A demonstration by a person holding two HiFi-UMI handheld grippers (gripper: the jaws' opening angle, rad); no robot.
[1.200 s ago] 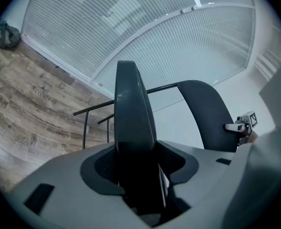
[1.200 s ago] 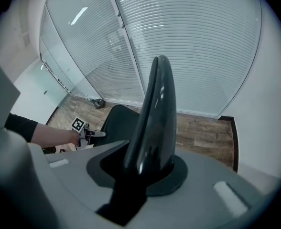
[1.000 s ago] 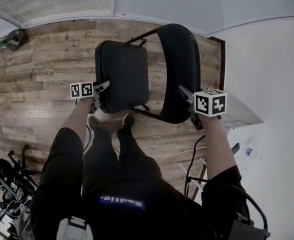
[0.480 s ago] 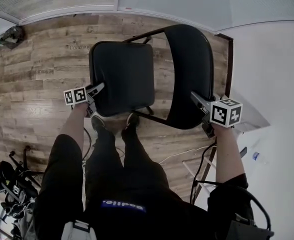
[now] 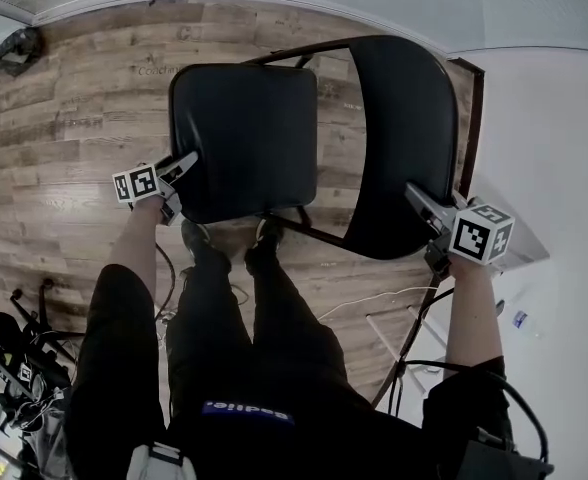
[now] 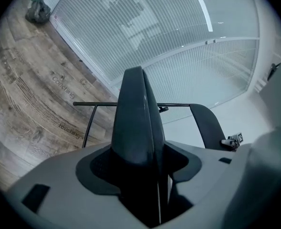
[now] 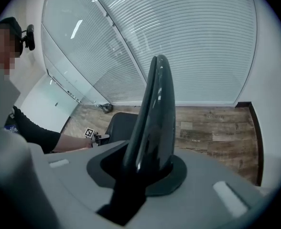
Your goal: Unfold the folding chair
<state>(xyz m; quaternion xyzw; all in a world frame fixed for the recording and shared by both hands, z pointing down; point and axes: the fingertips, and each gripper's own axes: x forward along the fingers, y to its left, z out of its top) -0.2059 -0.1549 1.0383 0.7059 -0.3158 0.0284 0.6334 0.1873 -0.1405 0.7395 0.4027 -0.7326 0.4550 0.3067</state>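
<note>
While the right gripper (image 5: 422, 208) clamps the lower right edge of the black curved backrest (image 5: 404, 148), the left gripper (image 5: 181, 180) sits astride the left edge of the black padded seat (image 5: 239, 143). The left jaws have just been opening and stand apart round the pad, a loosened hold and no clamp. The black folding chair (image 5: 274, 98) stands on the wood-plank floor (image 5: 74, 118) directly in front of the person. Its seat is swung out from the backrest and looks close to level, so the unfolding seems nearly done.

To finish well, the backrest should probably be held steady while the seat is pressed flat until the frame spreads fully. The push is best kept on the pad's edge, clear of the hinges. The person's dark shoes (image 5: 199, 240) lie just under the seat's near edge and are worth keeping clear of the legs.

Only the head view shows both grips on the chair at once. The left gripper view alone shows the thin dark metal crossbar (image 6: 131, 104) against a ribbed glass wall (image 6: 178, 42), with the backrest seen edge-on. The right gripper view looks across to the seat and the left forearm (image 7: 69, 141), but the backrest it grips cannot be told from its jaws there.
</note>
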